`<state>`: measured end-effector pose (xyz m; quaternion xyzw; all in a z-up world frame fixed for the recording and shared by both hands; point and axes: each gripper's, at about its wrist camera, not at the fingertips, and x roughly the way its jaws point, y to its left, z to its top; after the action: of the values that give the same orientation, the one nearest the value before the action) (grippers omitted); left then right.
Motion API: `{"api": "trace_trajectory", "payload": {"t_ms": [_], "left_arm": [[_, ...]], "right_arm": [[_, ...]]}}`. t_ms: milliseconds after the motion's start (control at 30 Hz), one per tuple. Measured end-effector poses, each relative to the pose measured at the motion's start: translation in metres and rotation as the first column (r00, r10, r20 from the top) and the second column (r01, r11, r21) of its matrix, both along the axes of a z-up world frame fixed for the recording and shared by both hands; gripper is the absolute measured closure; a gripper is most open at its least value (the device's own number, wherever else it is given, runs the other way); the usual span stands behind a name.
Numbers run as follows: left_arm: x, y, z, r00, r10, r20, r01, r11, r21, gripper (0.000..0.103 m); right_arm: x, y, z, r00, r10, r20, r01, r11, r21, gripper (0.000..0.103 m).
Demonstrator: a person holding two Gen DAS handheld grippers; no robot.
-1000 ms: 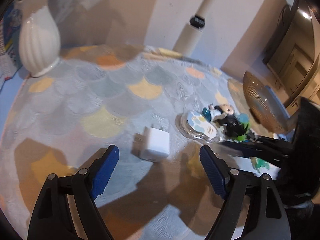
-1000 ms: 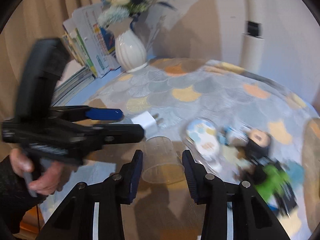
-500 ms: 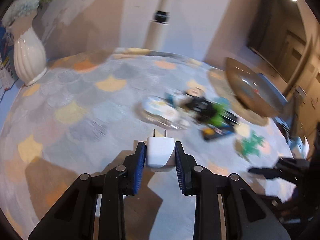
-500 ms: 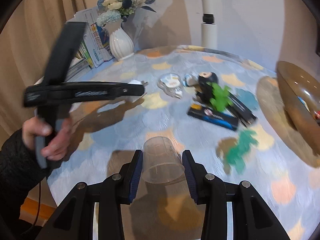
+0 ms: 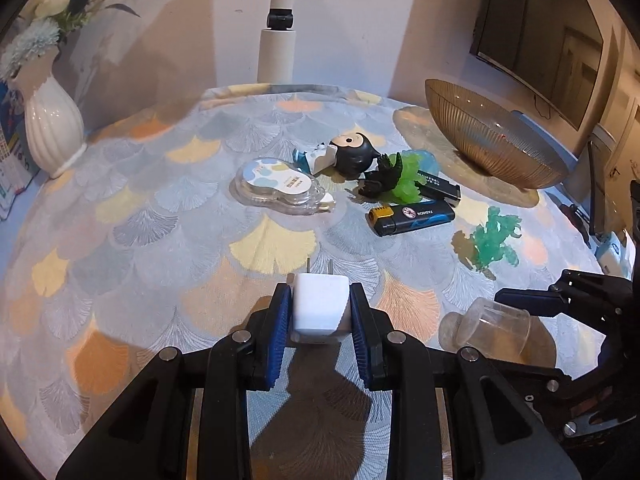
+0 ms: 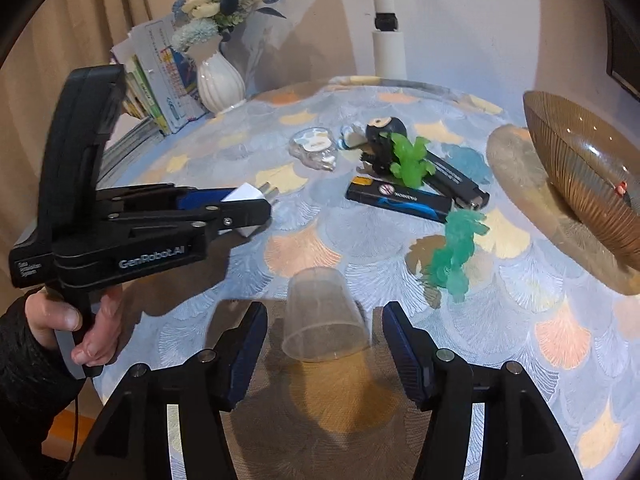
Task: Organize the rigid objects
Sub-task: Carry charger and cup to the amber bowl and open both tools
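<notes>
My left gripper [image 5: 320, 312] is pinching the white plug adapter [image 5: 320, 306] squarely between its blue pads [image 5: 280, 332], the two metal prongs pointing forward and away from me, over the patterned tablecloth [image 5: 160, 240]. From the right wrist view I can see that gripper [image 6: 248, 210] side on, with the adapter [image 6: 246, 196] poking out at the tips and a hand [image 6: 80, 332] in a dark sleeve on the grip

My right gripper [image 6: 324, 334] has its jaws opening; the clear plastic cup [image 6: 322, 316] lies on its side between them, mouth toward me, and neither pad [image 6: 250, 344] touches it, with a gap on both sides. In the left view the cup [image 5: 496, 330] lies on the cloth just ahead of the right gripper's fingers [image 5: 528, 304]

Farther out on the table sit a clear tape dispenser [image 5: 280, 192], a black round-headed figurine [image 5: 354, 156], a bright green toy [image 5: 404, 180] resting against it, a blue and black lighter [image 5: 412, 216], a second black lighter [image 5: 440, 188] behind, and a teal toy figure [image 5: 494, 240] well apart to the right. An amber ribbed bowl [image 5: 492, 140] stands at the right edge, a white vase [image 5: 54, 128] at the far left
</notes>
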<state>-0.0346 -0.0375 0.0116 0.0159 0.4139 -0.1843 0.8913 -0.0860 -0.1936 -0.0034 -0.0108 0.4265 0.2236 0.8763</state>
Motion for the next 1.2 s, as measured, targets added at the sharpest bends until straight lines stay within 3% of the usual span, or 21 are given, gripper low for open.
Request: {"api": "trace_trajectory", "payload": {"t_ms": [100, 167, 433, 533, 633, 733, 900, 1033, 1200], "left_arm": [[-0.002, -0.003, -0.001, 1.0, -0.005, 0.007, 0.005, 1.0, 0.015, 0.077], [-0.004, -0.003, 0.0, 1.0, -0.01, 0.013, 0.009, 1.0, 0.02, 0.077], [-0.008, -0.007, 0.01, 0.999, -0.034, 0.039, 0.034, 0.999, 0.01, 0.077], [-0.005, -0.017, 0.034, 0.996, -0.074, 0.059, 0.076, 0.996, -0.045, 0.077], [0.001, -0.045, 0.068, 0.981, -0.149, 0.122, 0.155, 0.987, -0.043, 0.077], [0.014, -0.086, 0.094, 0.956, -0.246, 0.16, 0.252, 0.967, -0.02, 0.077], [0.044, -0.157, 0.113, 0.924, -0.345, 0.167, 0.353, 0.936, -0.017, 0.077], [0.066, -0.201, 0.108, 0.911, -0.388, 0.14, 0.395, 0.918, -0.023, 0.077], [0.081, -0.245, 0.086, 0.893, -0.441, 0.086, 0.444, 0.896, -0.007, 0.077]], "right_arm": [[0.0, 0.003, -0.002, 1.0, -0.001, -0.004, 0.001, 1.0, -0.018, 0.045], [-0.003, 0.005, 0.0, 1.0, -0.01, 0.028, 0.011, 0.999, -0.037, 0.062], [-0.012, -0.001, 0.013, 0.993, -0.046, 0.105, 0.049, 0.999, -0.025, 0.064], [-0.016, -0.023, 0.029, 0.989, -0.082, 0.123, 0.076, 0.996, 0.053, 0.064], [-0.018, -0.057, 0.051, 0.975, -0.158, 0.158, 0.145, 0.985, 0.093, 0.064], [-0.014, -0.098, 0.077, 0.944, -0.263, 0.198, 0.248, 0.964, 0.097, 0.064], [0.004, -0.17, 0.107, 0.852, -0.474, 0.222, 0.464, 0.88, 0.099, 0.064], [0.027, -0.217, 0.11, 0.781, -0.597, 0.185, 0.601, 0.798, 0.042, 0.064], [0.055, -0.241, 0.1, 0.756, -0.643, 0.123, 0.651, 0.758, -0.038, 0.064]]}}
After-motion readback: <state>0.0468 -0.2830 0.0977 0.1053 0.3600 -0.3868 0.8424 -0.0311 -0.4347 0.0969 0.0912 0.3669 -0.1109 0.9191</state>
